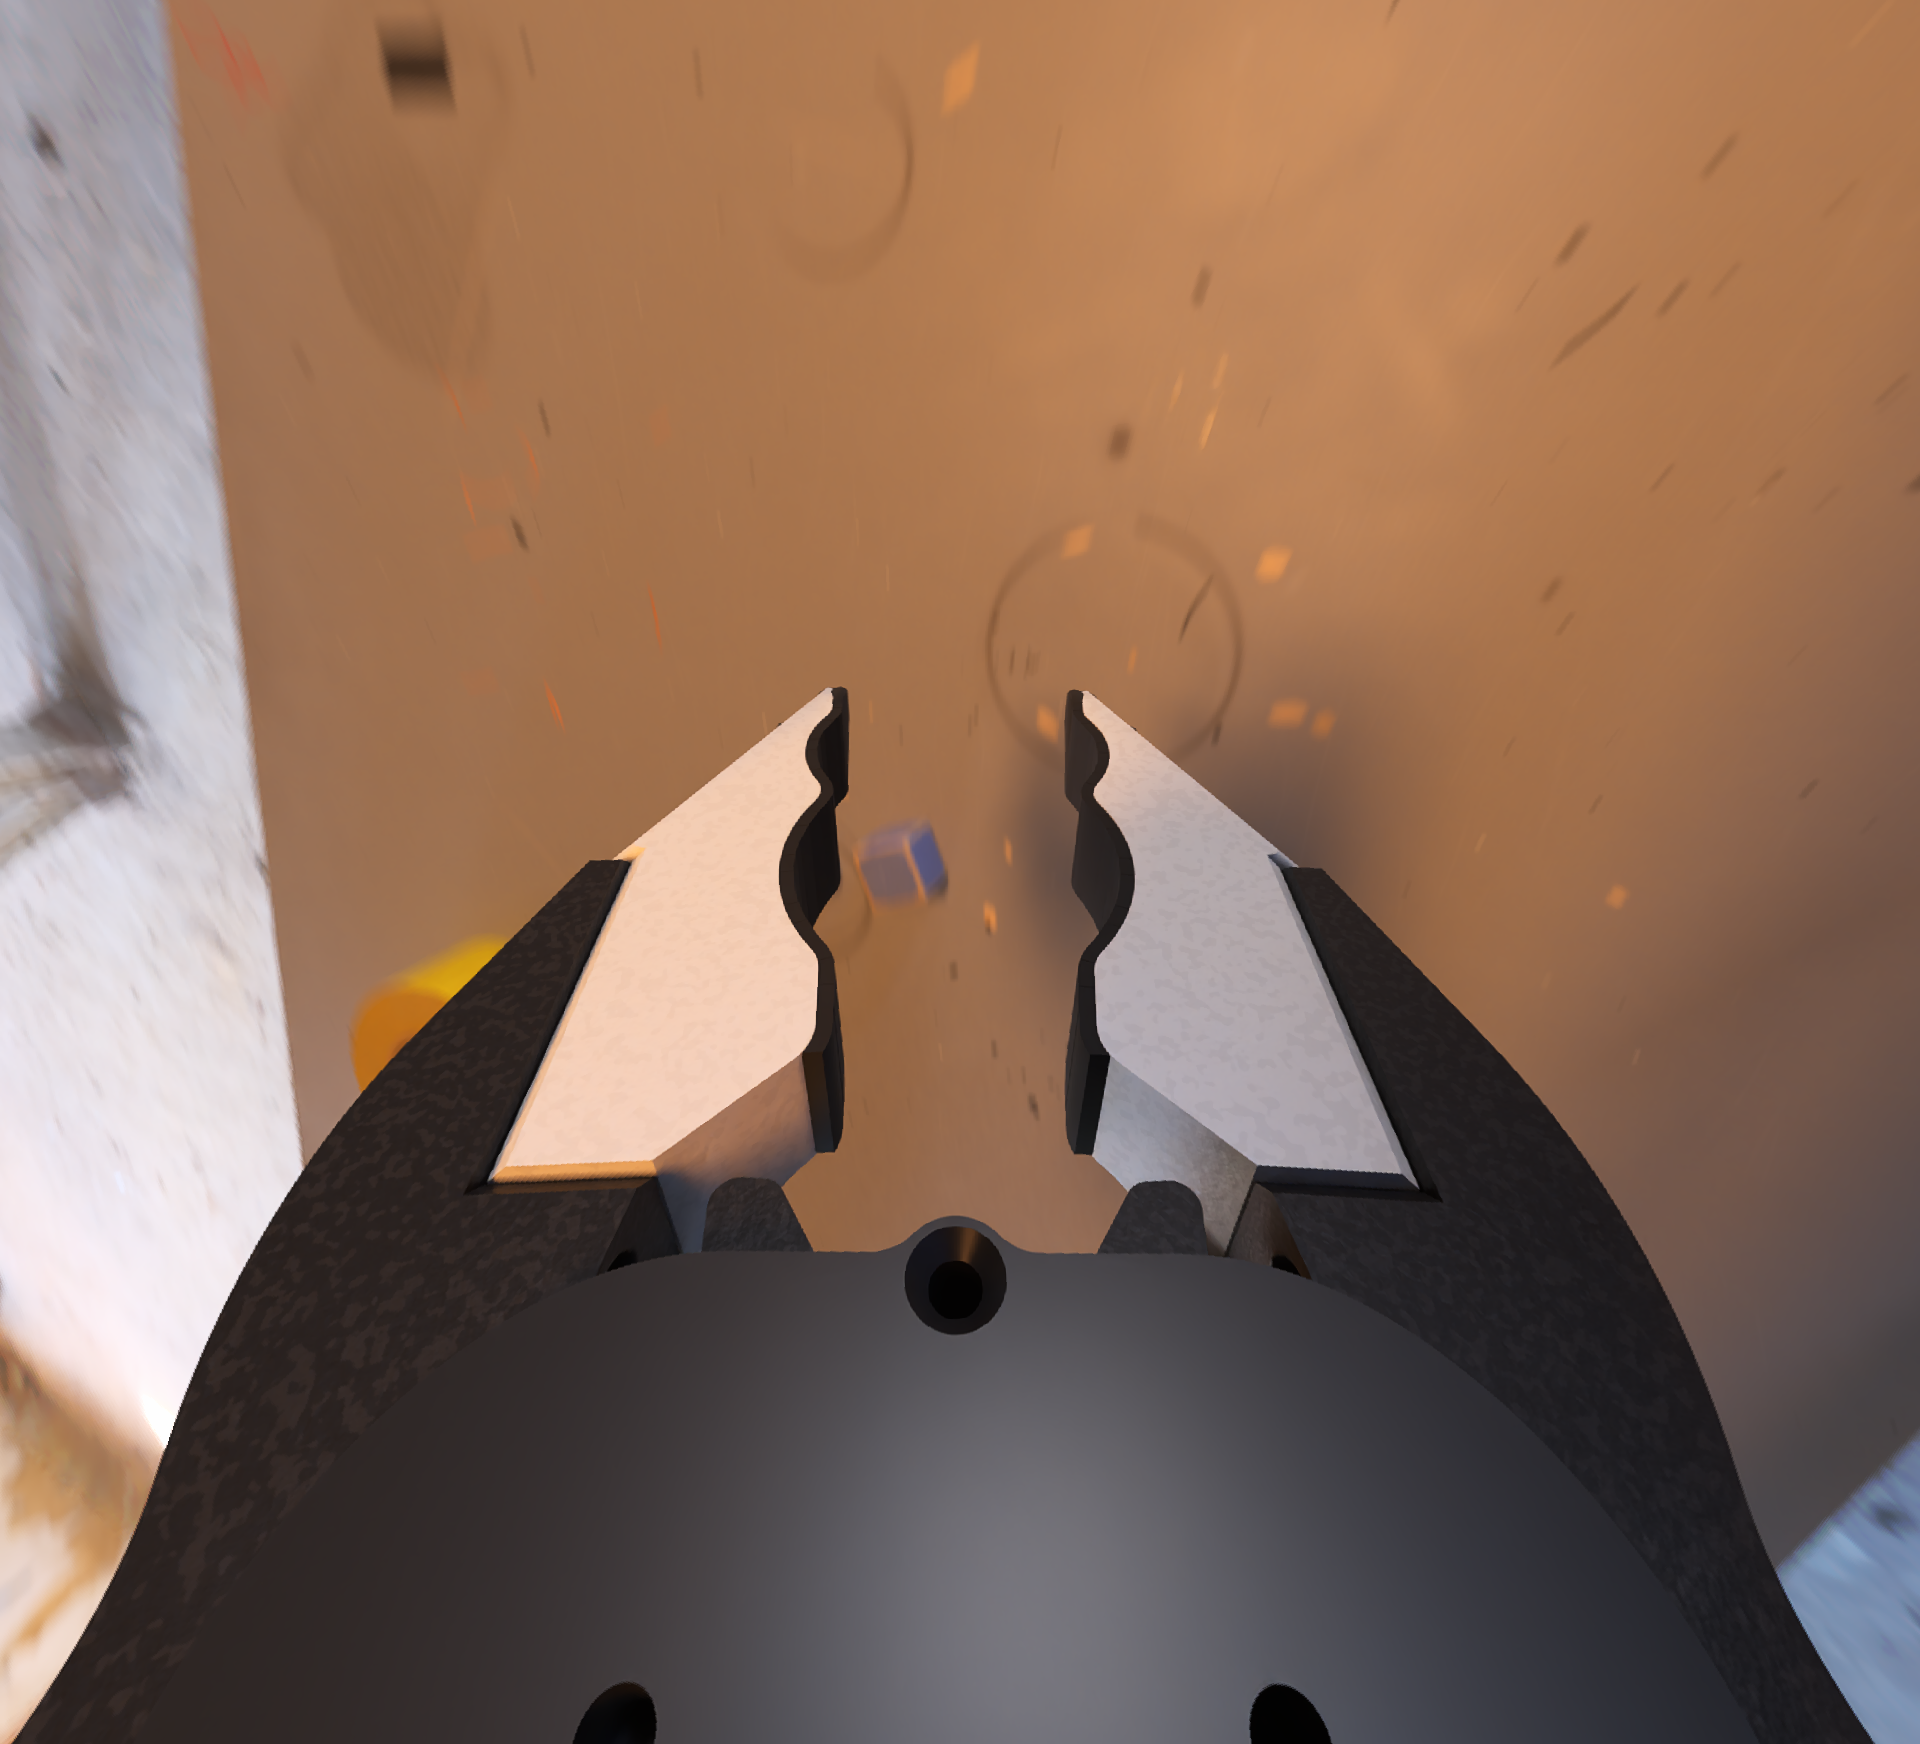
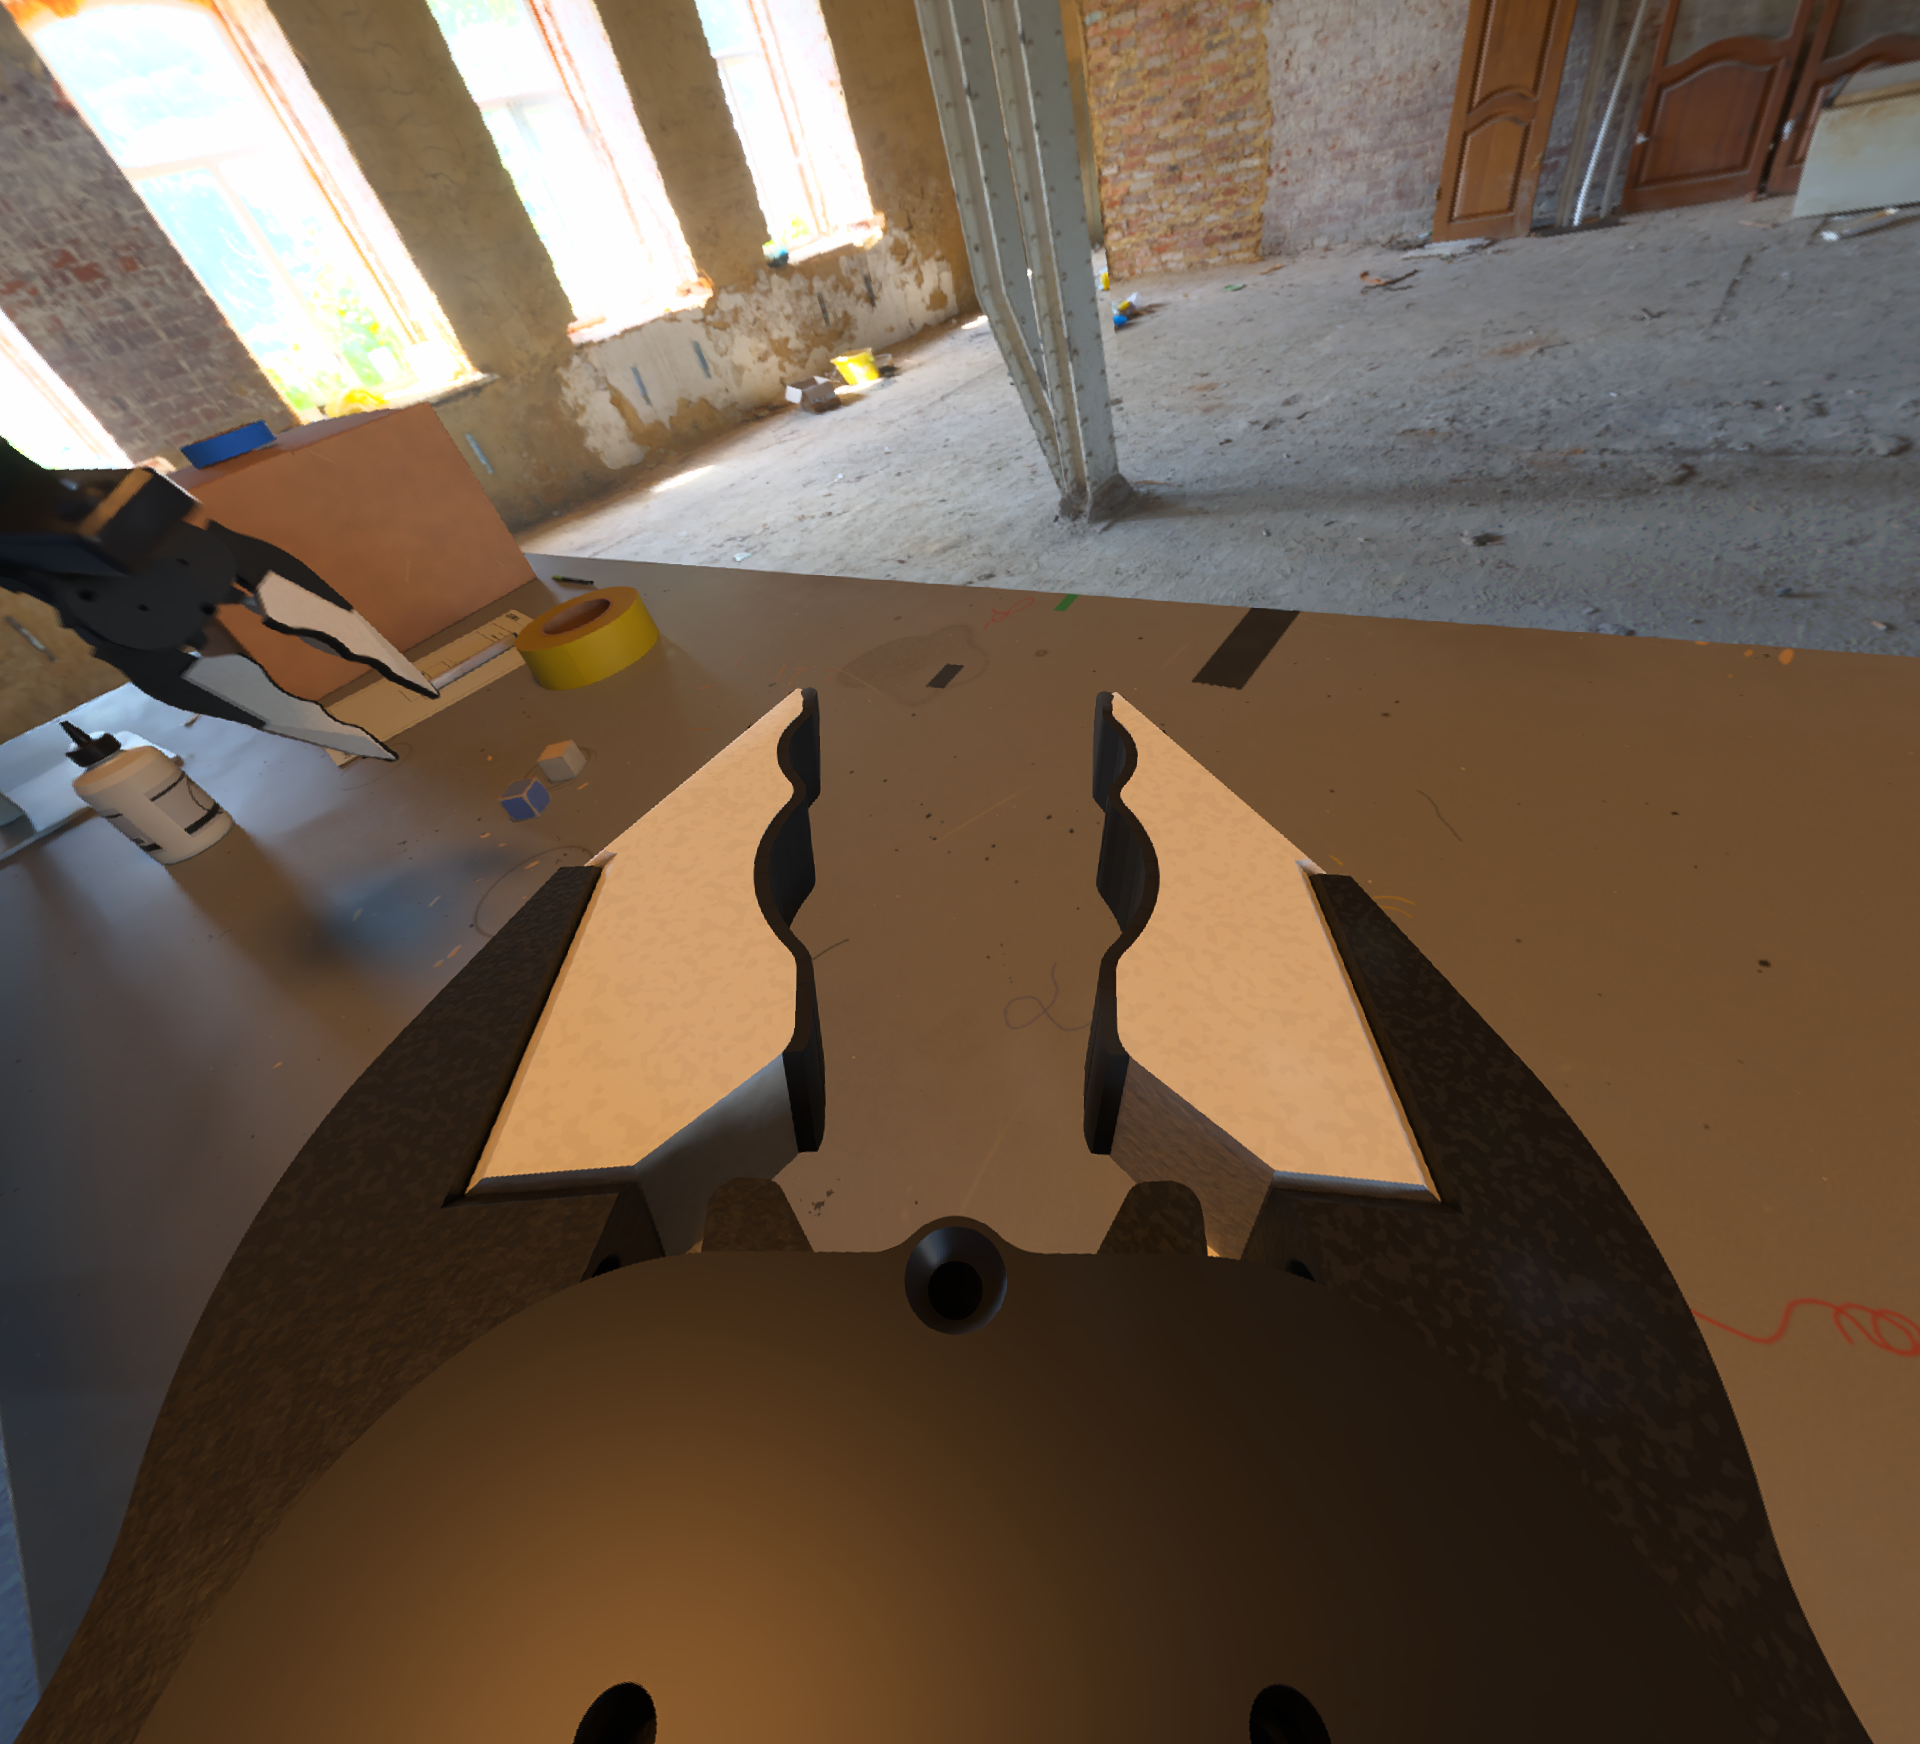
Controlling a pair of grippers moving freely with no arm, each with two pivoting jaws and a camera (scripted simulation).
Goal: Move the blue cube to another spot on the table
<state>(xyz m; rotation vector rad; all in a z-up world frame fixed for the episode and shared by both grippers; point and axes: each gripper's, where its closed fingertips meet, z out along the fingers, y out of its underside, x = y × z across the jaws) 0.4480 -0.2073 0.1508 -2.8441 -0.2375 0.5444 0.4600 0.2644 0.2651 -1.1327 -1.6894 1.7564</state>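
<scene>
The small blue cube (image 1: 902, 861) lies on the brown table (image 1: 1351, 240), seen blurred through the gap between my left gripper's fingers. My left gripper (image 1: 956, 697) is open and empty, above the cube and looking down at it. In the right wrist view the blue cube (image 2: 525, 799) sits at the left of the table (image 2: 1558, 863), next to a small pale cube (image 2: 561, 759). The left gripper (image 2: 414, 720) hovers open, up and to the left of both cubes. My right gripper (image 2: 956, 699) is open and empty over bare table, well to the right of the cubes.
A yellow tape roll (image 2: 588, 636) lies behind the cubes; it also shows in the left wrist view (image 1: 416, 1003). A white glue bottle (image 2: 151, 801) stands at the left. A brown board (image 2: 364, 531) leans at the far left. The table's far edge (image 2: 1351, 616) runs across.
</scene>
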